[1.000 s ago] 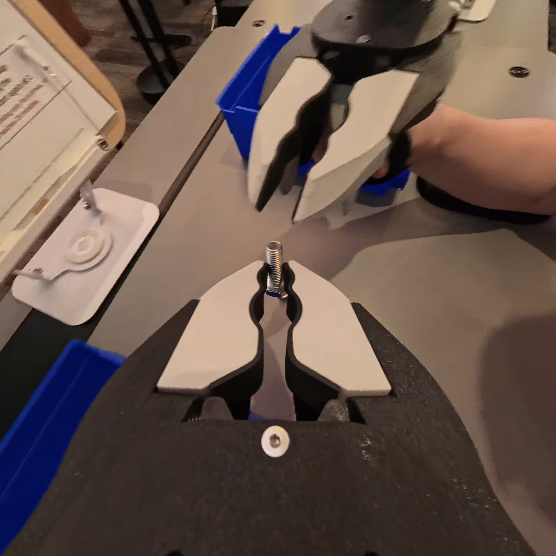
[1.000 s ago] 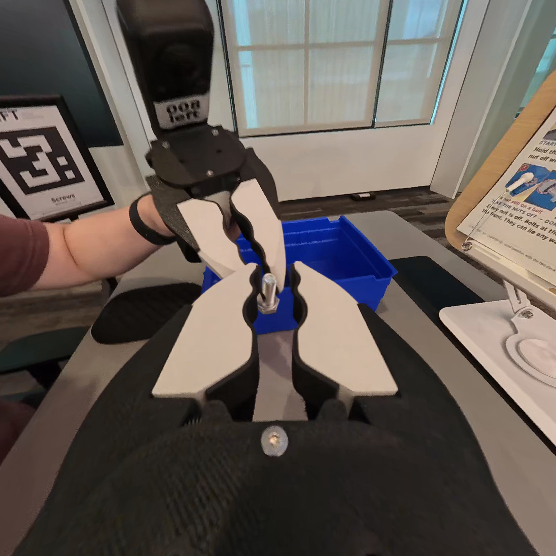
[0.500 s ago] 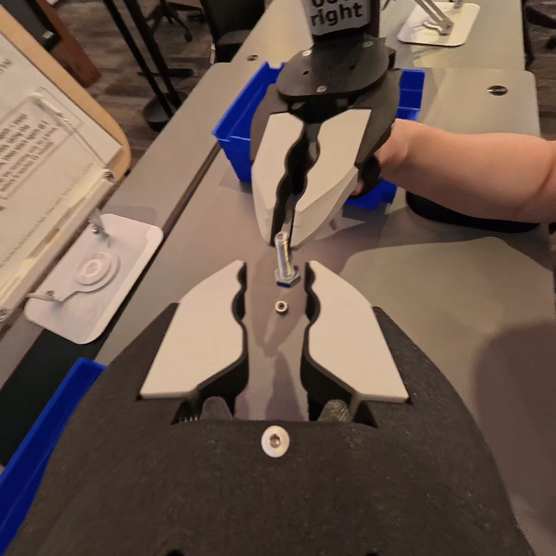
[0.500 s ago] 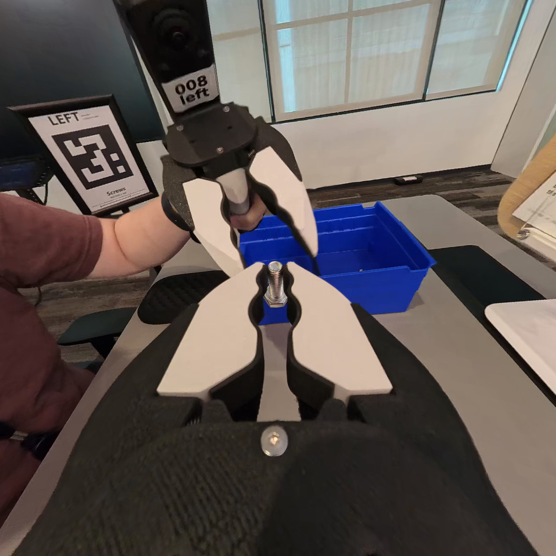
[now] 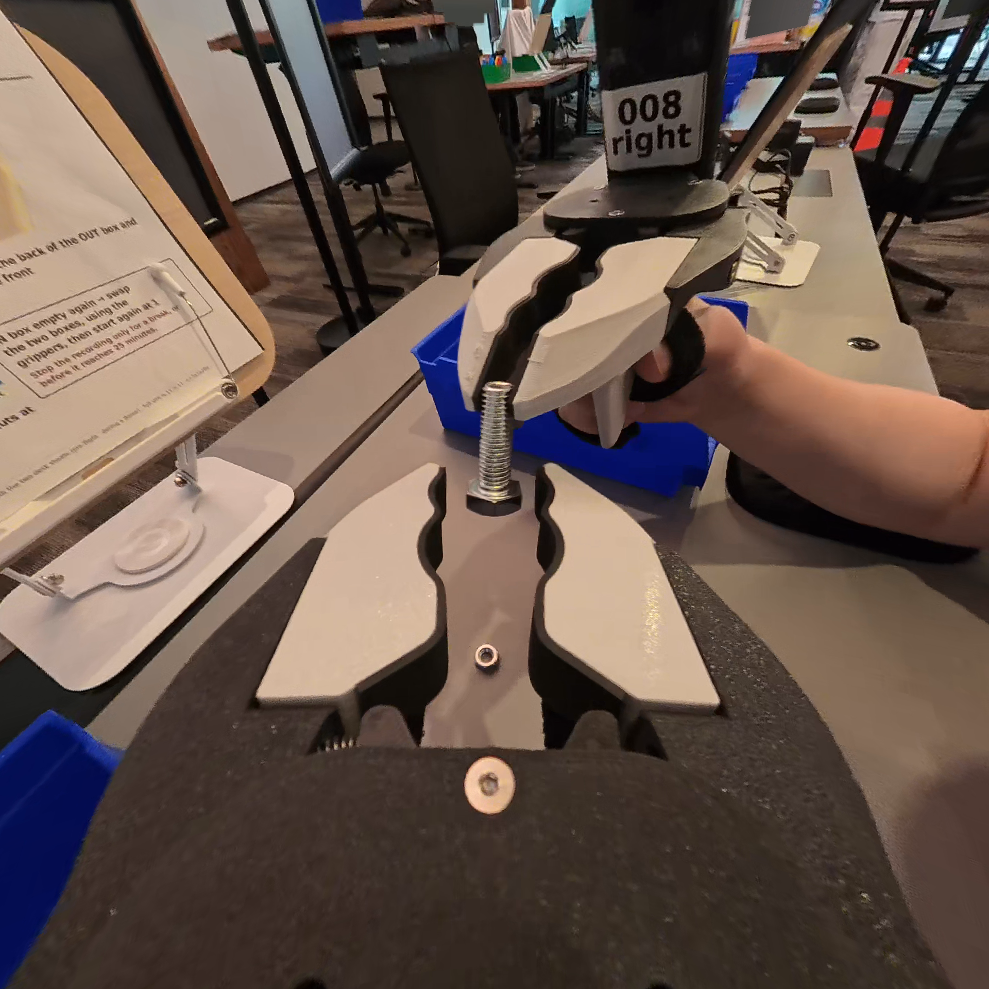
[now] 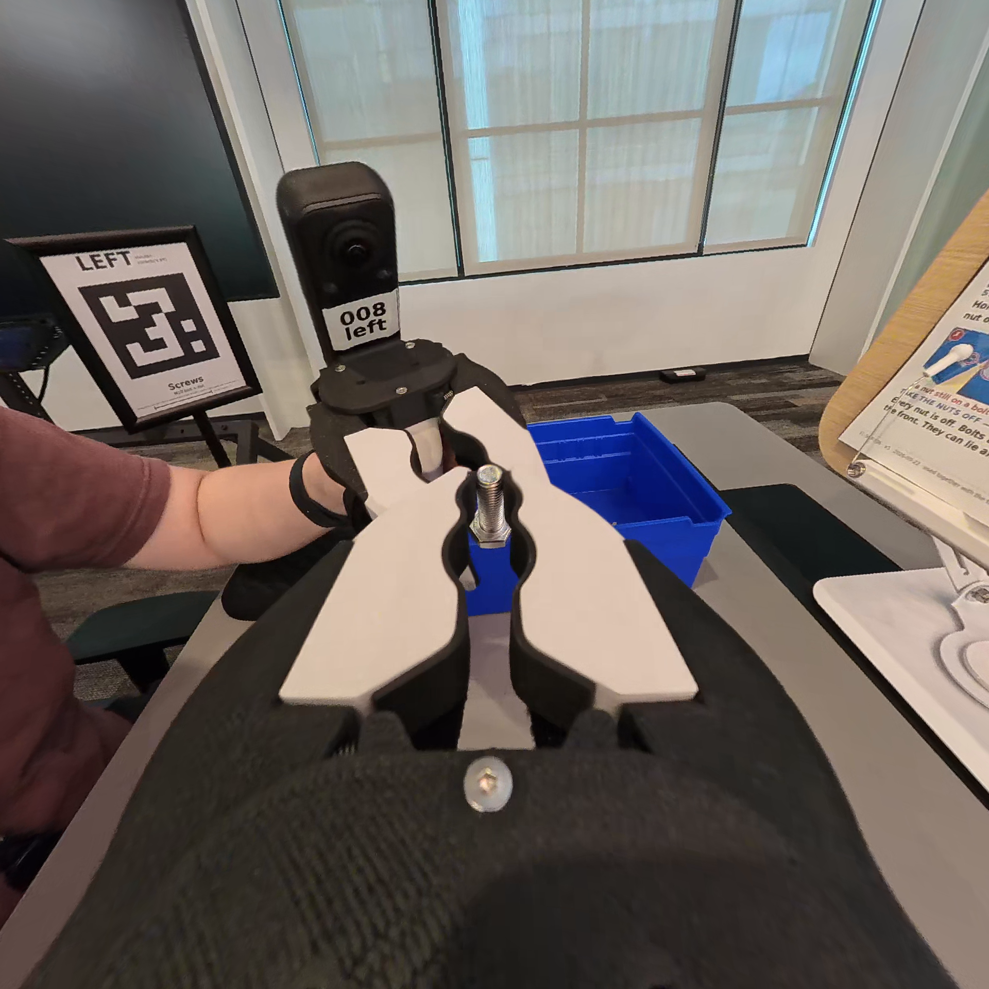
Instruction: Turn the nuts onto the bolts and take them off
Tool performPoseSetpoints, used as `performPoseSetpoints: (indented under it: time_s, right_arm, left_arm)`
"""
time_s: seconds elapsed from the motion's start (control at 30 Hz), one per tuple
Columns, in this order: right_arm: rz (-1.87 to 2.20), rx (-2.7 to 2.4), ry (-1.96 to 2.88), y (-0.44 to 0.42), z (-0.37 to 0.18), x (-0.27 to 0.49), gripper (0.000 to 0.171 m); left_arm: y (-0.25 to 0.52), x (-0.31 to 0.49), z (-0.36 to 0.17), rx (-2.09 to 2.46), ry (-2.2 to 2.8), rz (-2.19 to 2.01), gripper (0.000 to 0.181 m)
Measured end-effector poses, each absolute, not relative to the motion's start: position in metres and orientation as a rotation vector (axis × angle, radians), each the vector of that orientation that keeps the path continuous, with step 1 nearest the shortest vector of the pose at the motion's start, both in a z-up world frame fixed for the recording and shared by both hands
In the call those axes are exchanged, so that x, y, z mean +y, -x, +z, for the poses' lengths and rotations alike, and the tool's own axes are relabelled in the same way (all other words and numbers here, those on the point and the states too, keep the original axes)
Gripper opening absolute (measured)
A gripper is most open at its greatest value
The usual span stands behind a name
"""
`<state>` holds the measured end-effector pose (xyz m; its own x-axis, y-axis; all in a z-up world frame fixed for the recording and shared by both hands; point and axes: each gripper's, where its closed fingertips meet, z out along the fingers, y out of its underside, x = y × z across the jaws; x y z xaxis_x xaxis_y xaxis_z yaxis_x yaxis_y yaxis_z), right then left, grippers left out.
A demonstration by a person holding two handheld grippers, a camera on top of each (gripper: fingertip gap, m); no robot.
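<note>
A silver bolt (image 5: pixel 495 444) stands upright, head down, on or just above the grey table (image 5: pixel 803 669); I cannot tell which. My right gripper (image 5: pixel 495 398) is shut on its threaded top. In the right wrist view the bolt (image 6: pixel 489 508) sits in the front notch of the right gripper (image 6: pixel 484 476). My left gripper (image 5: pixel 488 473) is open, with its tips on either side of the bolt head and not touching it. A small loose nut (image 5: pixel 487 655) lies on the table between the left fingers. The left gripper (image 6: pixel 433 471) faces the right one, its tips hidden.
A blue bin (image 5: pixel 588 460) stands just behind the bolt and also shows in the right wrist view (image 6: pixel 669 535). A second blue bin (image 5: pixel 43 803) is at the near left. An instruction board (image 5: pixel 107 321) on a white base (image 5: pixel 134 562) stands at the table's left. A person's forearm (image 5: pixel 803 455) lies at the right. Less than 4 cm separates the two grippers' tips. My left gripper's tips are some 20 cm from the small loose nut (image 5: pixel 487 655).
My left gripper let go of the bolt and opened. My right gripper came in and shut on the bolt's top. Both views have tilted up, and the nut now lies deeper between the left fingers.
</note>
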<state>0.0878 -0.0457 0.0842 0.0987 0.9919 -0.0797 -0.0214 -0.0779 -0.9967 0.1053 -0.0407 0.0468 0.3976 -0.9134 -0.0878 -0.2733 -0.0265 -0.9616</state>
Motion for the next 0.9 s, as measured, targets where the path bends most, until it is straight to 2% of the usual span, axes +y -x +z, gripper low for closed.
performPoseSetpoints:
  time_s: [0.37,0.5,0.73,0.77,0.83,0.9]
  right_arm:
    - [1.174,-1.105,1.303,-0.083,0.082,-0.048,0.010]
    - [1.187,-1.100,1.303,-0.082,0.082,-0.048,0.010]
    - [1.183,-1.100,1.303,-0.082,0.082,-0.047,0.010]
    - [1.172,-1.094,1.299,-0.083,0.084,-0.046,0.013]
    - [1.129,-1.064,1.277,-0.086,0.090,-0.043,0.037]
    - [1.096,-1.075,1.286,-0.091,0.094,-0.043,0.039]
  left_arm:
    - [-0.110,-0.037,0.036,1.125,1.577,-0.680,0.026]
    - [-0.110,-0.037,0.035,1.134,1.568,-0.669,0.016]
    - [-0.112,-0.036,0.034,1.136,1.574,-0.682,0.015]
    - [-0.112,-0.036,0.035,1.131,1.574,-0.682,0.015]
    - [-0.110,-0.034,0.037,1.120,1.571,-0.671,0.015]
    - [-0.107,-0.032,0.042,1.108,1.560,-0.660,0.015]
